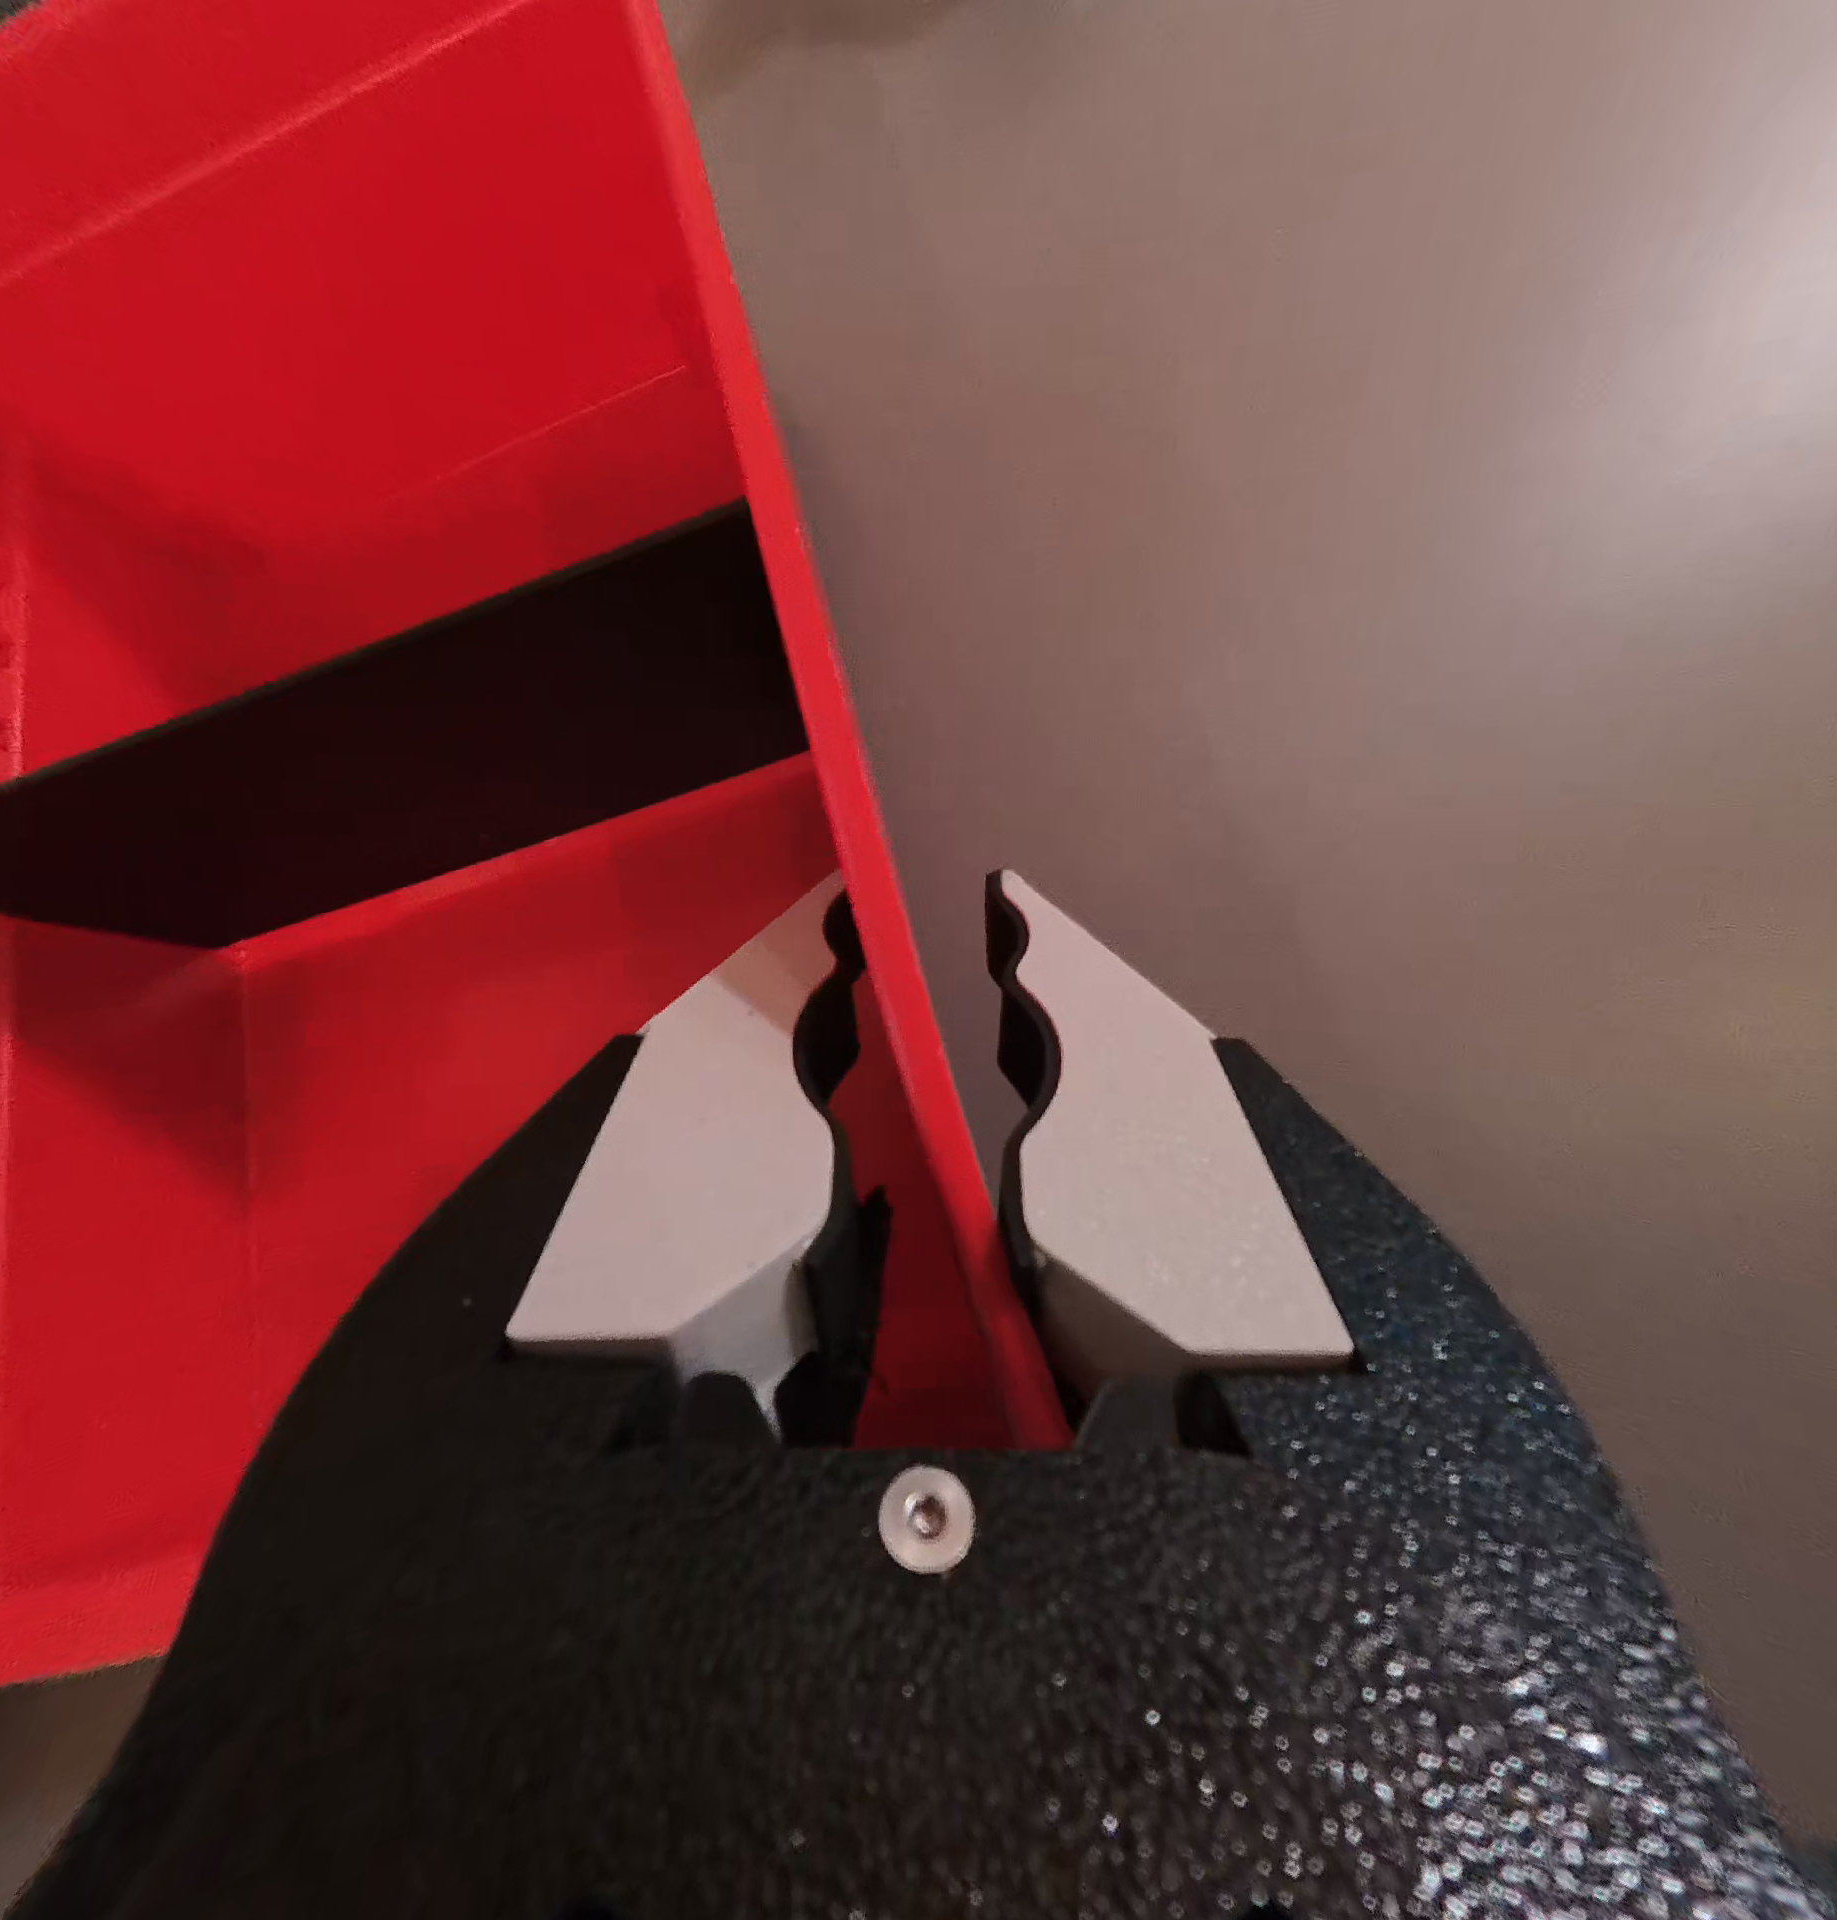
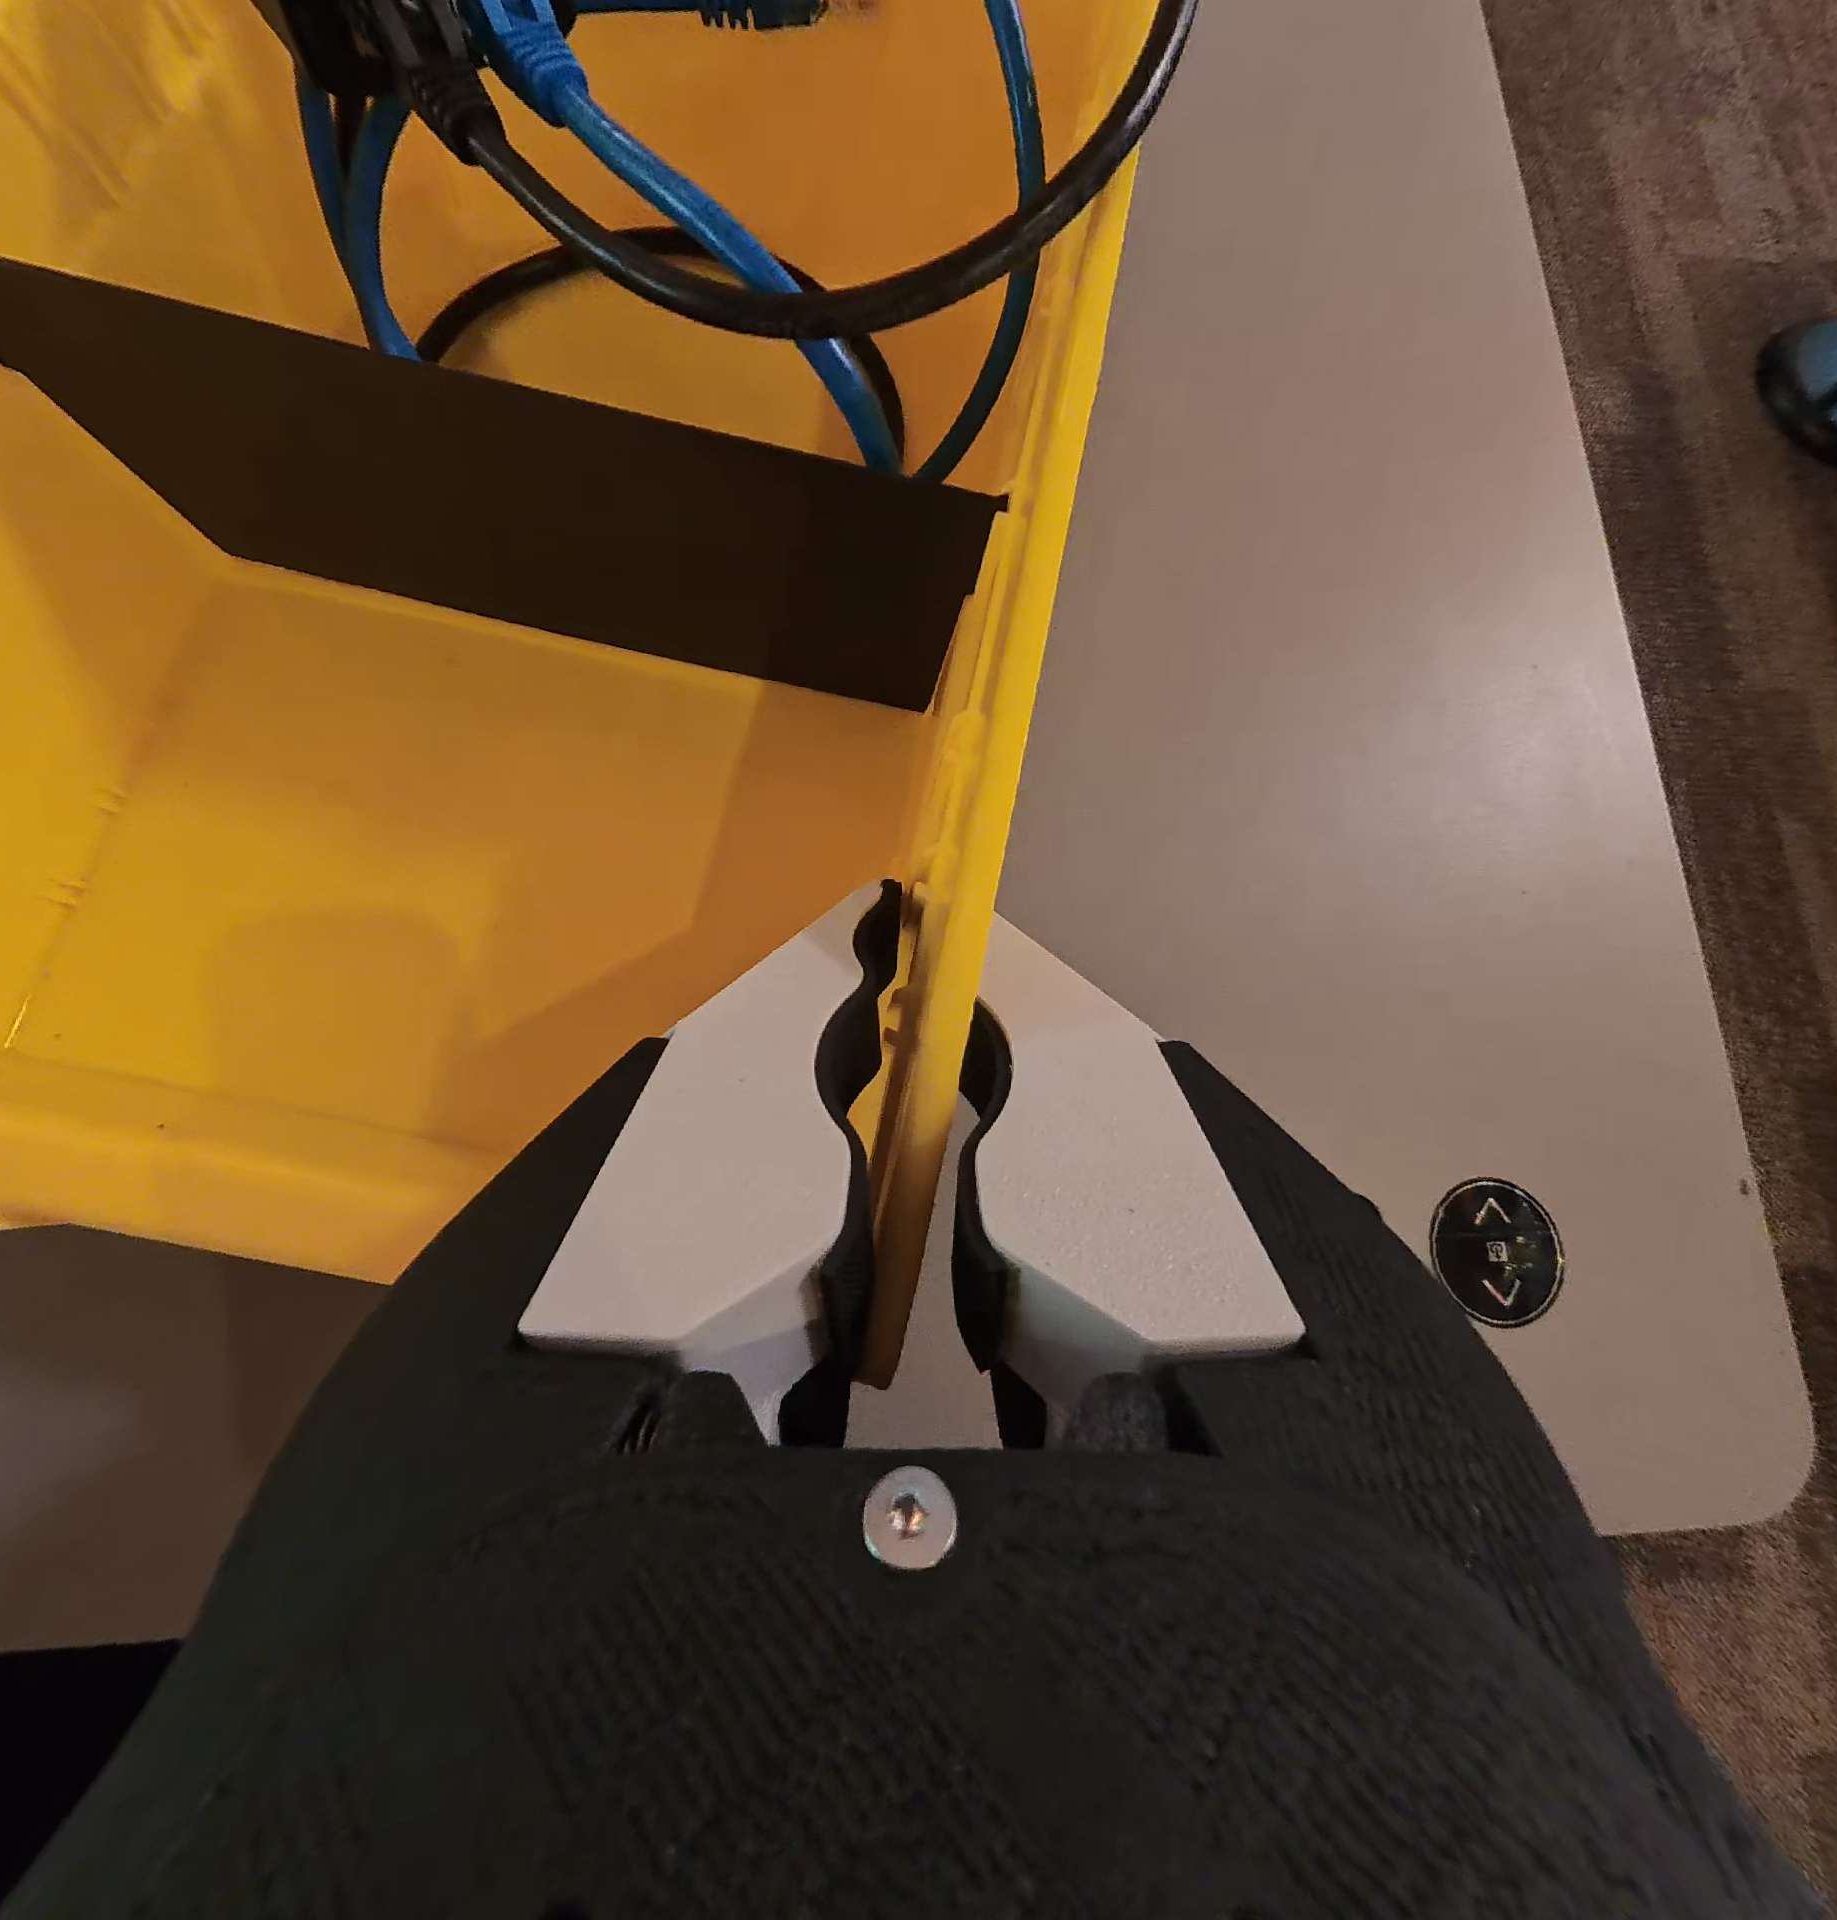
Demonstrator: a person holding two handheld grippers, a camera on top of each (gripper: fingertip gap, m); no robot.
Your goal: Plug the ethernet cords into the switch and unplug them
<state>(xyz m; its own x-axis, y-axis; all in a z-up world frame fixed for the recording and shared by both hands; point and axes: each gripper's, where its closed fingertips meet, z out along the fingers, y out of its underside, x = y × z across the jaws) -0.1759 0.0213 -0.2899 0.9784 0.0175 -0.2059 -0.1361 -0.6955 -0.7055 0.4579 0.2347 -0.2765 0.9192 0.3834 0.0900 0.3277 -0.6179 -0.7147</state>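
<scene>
Fingers (image 1: 1122, 1143) of the left gripper (image 1: 919, 904): apart, one on each side of the thin side wall (image 1: 779, 582) of the big red plastic bin (image 1: 322, 364). Touching the wall low down on the outer side, with a small gap showing near the tip. Looks placed that way to pinch the wall and steady or move the bin.

Fingers (image 2: 748, 1143) of the right gripper (image 2: 945, 914): close around the side wall (image 2: 1007, 675) of the big yellow plastic bin (image 2: 374, 883). Inner pad right against the wall; outer one partly hidden by the rim. Cannot tell if clamped tight or only closing in. Likely the same reason: to keep the bin from sliding.

Under both bins: the wide, flat, pale grey table (image 2: 1309, 727), with brown floor (image 2: 1724, 312) past its edge.

Inside each bin: a flat black divider, slanted across the red one (image 1: 374, 748) and across the yellow one (image 2: 529, 520). Nothing else seen in the red bin.

Behind the yellow bin's divider: the looped blue ethernet cords (image 2: 592, 114) and one thick black cord (image 2: 997, 260), in a loose tangle. Kept there so as not to spill out. Too blurry at the top to pick out the switch or tell if any plug is in.

Near the table's edge: a small round black button (image 2: 1497, 1251).
</scene>
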